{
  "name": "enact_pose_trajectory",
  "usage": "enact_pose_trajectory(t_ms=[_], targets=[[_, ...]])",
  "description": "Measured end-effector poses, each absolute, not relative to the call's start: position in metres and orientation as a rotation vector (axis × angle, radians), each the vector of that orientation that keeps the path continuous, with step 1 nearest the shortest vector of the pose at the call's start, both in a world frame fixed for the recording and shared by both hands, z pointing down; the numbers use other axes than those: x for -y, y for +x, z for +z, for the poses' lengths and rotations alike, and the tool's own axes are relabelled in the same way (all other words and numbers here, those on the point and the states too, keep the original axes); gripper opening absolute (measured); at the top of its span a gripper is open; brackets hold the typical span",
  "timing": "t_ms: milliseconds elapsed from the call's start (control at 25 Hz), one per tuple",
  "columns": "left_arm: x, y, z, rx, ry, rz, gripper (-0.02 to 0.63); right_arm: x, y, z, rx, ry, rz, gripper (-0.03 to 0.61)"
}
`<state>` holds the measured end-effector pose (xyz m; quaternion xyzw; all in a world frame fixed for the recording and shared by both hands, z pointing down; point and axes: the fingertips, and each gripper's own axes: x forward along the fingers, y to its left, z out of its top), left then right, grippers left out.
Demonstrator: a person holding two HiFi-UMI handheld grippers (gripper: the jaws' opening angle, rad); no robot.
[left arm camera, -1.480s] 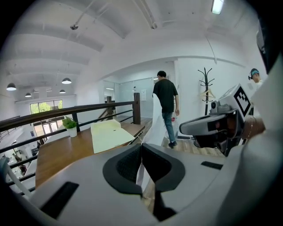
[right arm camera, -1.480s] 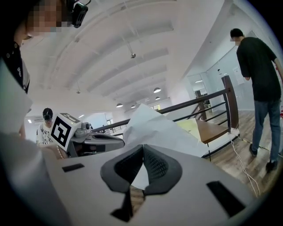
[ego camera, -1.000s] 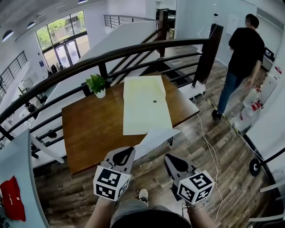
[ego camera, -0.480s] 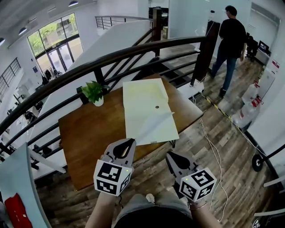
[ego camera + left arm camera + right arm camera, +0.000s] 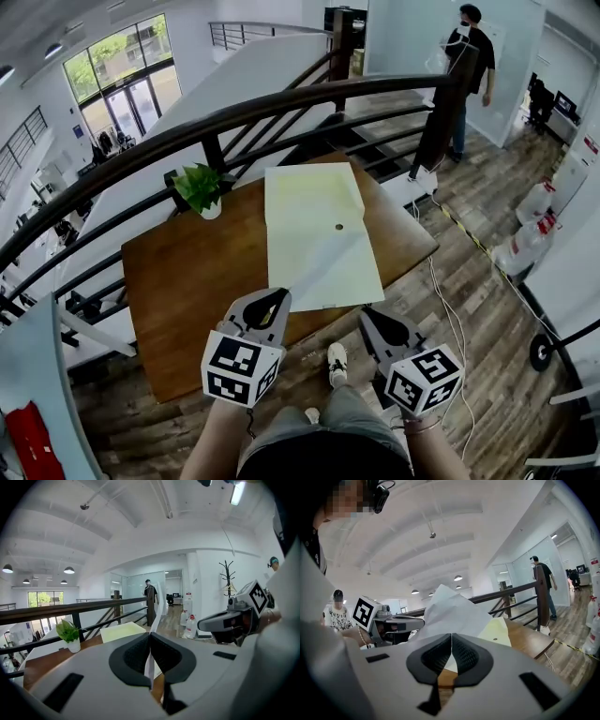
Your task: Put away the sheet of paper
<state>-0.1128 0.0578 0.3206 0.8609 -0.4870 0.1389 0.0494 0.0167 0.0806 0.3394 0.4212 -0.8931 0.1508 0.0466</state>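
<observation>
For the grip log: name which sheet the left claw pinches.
The white sheet, its edge clamped in the left claw; the pale yellow one lies flat on the table.

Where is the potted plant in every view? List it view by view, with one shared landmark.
Head view: potted plant at the table's far left edge, by the railing.
Left gripper view: left of centre, on the table.
Right gripper view: not in it.
Shared landmark: pale yellow folder.
</observation>
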Motion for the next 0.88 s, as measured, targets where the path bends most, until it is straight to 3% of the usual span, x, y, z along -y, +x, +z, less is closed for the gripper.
enact_pose_trajectory(t_ms=[880], targets=[[0.123,-0.106,0.316,1.657,2.543,0.560,0.021,0.128,0.040,0.344,2.796,1.137,0.490,0.028]])
